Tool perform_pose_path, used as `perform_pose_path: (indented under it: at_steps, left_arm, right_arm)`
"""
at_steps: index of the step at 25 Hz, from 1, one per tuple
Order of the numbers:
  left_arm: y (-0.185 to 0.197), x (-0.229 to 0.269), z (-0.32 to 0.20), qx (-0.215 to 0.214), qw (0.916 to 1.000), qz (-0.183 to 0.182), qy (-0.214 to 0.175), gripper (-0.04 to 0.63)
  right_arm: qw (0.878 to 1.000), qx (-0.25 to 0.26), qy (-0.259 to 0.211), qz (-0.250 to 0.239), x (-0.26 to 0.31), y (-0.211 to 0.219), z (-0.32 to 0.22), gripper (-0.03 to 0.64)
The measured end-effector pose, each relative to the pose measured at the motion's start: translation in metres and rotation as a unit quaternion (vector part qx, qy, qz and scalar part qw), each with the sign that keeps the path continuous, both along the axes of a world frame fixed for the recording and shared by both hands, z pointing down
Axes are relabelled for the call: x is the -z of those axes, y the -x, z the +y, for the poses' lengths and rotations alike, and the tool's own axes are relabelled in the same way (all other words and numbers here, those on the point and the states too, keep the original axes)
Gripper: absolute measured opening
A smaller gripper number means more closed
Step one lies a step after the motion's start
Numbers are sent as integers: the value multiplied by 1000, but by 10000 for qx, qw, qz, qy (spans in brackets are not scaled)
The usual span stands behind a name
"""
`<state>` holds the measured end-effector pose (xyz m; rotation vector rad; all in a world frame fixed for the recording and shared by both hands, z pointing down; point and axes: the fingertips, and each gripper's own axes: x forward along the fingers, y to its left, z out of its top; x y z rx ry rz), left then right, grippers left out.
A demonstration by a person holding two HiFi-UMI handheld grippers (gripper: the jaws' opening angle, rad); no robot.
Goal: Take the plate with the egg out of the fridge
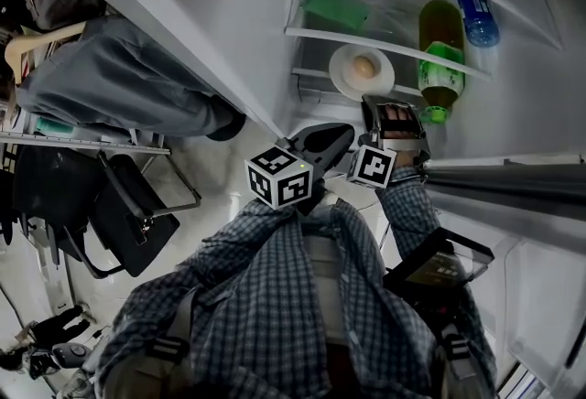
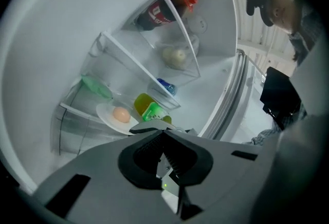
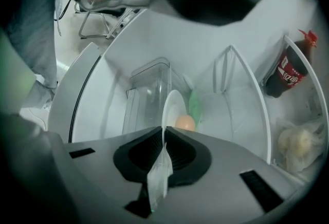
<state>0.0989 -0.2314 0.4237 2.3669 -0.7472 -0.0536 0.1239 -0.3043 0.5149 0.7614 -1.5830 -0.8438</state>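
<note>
L side first: the left gripper (image 1: pixel 337 135) hangs just outside the fridge, below and left of the plate. Its jaws are pressed together w/ nothing between them. It's apart from the plate and takes no part in the hold.

Next over, the plate (image 1: pixel 346 81) sits on a lower glass shelf (image 1: pixel 307 74), w/ the egg (image 1: pixel 363 66) loose near its middle. In the left gripper view the plate (image 2: pixel 110 119) & egg (image 2: pixel 121 114) lie just beyond the jaw tips, to their left.

The right gripper (image 1: pixel 377 102) is at the plate's near-right rim. In the right gripper view the plate (image 3: pixel 169 107) shows edge-on, its rim running straight down into the jaw tips. The jaws are narrowed onto it, which reads as a pinch on the rim. The egg (image 3: pixel 185 123) rests on the plate's face just past the tips.

Handling, as a guess: the plate is prob. ceramic or hard plastic, so stiff, smooth, slick at the rim and breakable if dropped. It's light enough for one gripper. The egg is round, free to roll and fragile, so any tilt could send it off. A one-sided rim hold lets the far side sag. Best to bite well onto the flat of the rim, not just the lip, keep it level and draw out slowly.

Far right: a green bottle (image 1: pixel 441 54) stands just beside the plate, w/ a blue bottle (image 1: pixel 476 4) higher up. Both are close enough to knock on the way out.
</note>
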Motion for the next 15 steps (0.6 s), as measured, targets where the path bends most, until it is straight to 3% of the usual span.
perform_pose_path:
  at_steps: [6, 10, 15]
  left_arm:
    - [-10, -28, -9, -35, 9927, 721, 967, 6]
    - [-11, -36, -12, -32, 9892, 924, 1138, 6]
    - [-16, -41, -16, -47, 9794, 1456, 1396, 7]
  right_arm:
    - [10000, -28, -42, -49, 5, -3, 8, 28]
    - [10000, -60, -68, -17, 6, -5, 13, 28]
    - [9999, -82, -96, -26, 7, -8, 17, 28]
